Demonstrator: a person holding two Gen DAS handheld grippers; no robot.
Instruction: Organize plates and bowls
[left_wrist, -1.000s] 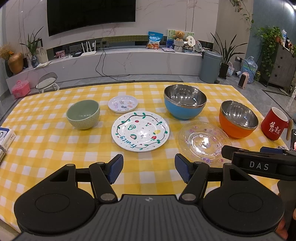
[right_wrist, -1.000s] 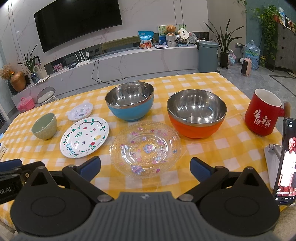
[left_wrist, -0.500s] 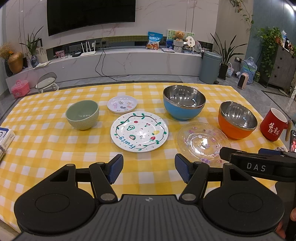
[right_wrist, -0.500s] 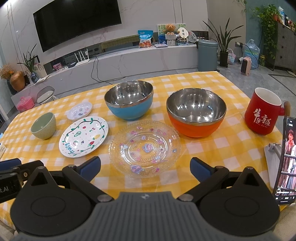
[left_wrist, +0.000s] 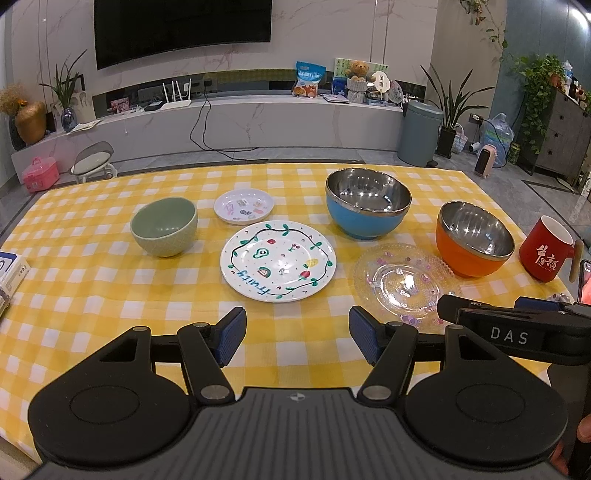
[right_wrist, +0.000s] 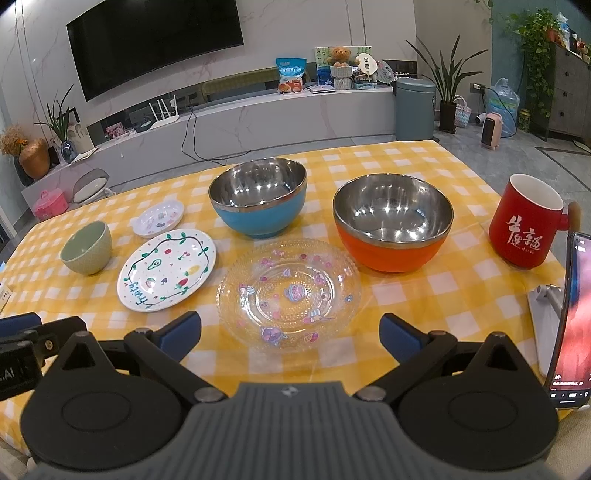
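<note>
Left claw: my left claw is low in the middle of the left view. Its blue fingers are wide apart and hold nothing.
Painted plate: the white plate with fruit drawings lies on the table just above the gap of that claw, not touching it.
Small plate: a little white plate sits just above the painted one, near the middle of the view.
Green bowl: the green bowl stands to the left of both plates.
Right claw: my right claw is low in the middle of the right view. Its fingers are spread wide and hold nothing.
Glass plate: the clear plate lies right above the gap, and its near edge sits between the fingertips.
Blue bowl: the blue bowl stands above the glass plate, a bit left.
Orange bowl: the orange bowl is up and right of the glass plate, close to its edge.
Red mug: the mug stands at the right side of the view.
Table: a yellow checked cloth covers it.
Hand pose: I see both claws level over the near edge of the table, side by side.
</note>
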